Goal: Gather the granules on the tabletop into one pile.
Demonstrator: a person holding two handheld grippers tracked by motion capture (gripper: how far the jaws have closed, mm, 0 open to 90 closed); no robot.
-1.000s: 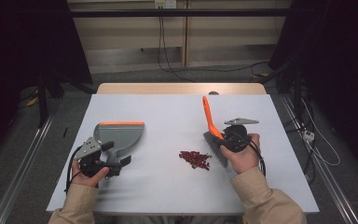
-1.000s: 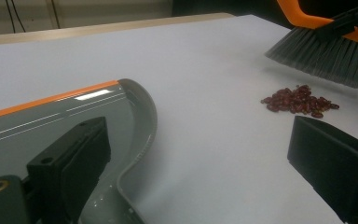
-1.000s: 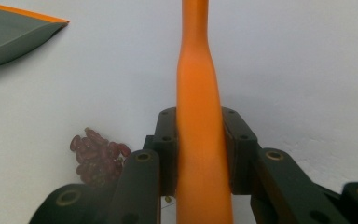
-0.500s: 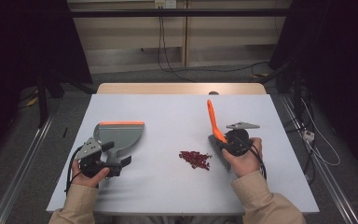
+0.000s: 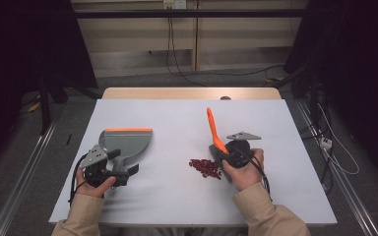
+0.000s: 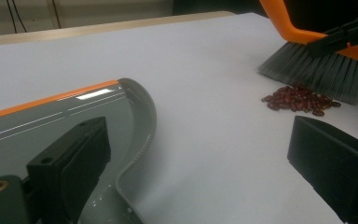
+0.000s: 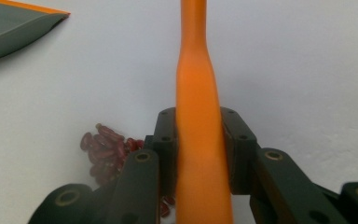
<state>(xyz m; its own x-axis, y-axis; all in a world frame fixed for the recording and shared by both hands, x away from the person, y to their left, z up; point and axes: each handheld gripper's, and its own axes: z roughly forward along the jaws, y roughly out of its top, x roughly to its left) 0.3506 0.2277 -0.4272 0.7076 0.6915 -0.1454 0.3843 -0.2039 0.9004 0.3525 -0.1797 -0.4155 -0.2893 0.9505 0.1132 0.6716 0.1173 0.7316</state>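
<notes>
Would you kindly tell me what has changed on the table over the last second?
The right gripper, shut on the orange brush, has come down toward the person, bringing the bristles to the far edge of the red beans; the handle now stands steeper. The beans, the grey dustpan and the left gripper at its handle have stayed where they were.

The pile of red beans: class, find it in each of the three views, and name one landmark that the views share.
High view: red beans lie right of centre, beside the right gripper.
Left gripper view: upper right, just before the grey bristles.
Right gripper view: lower left, beside the fingers.
Shared landmark: the orange brush handle.
</notes>
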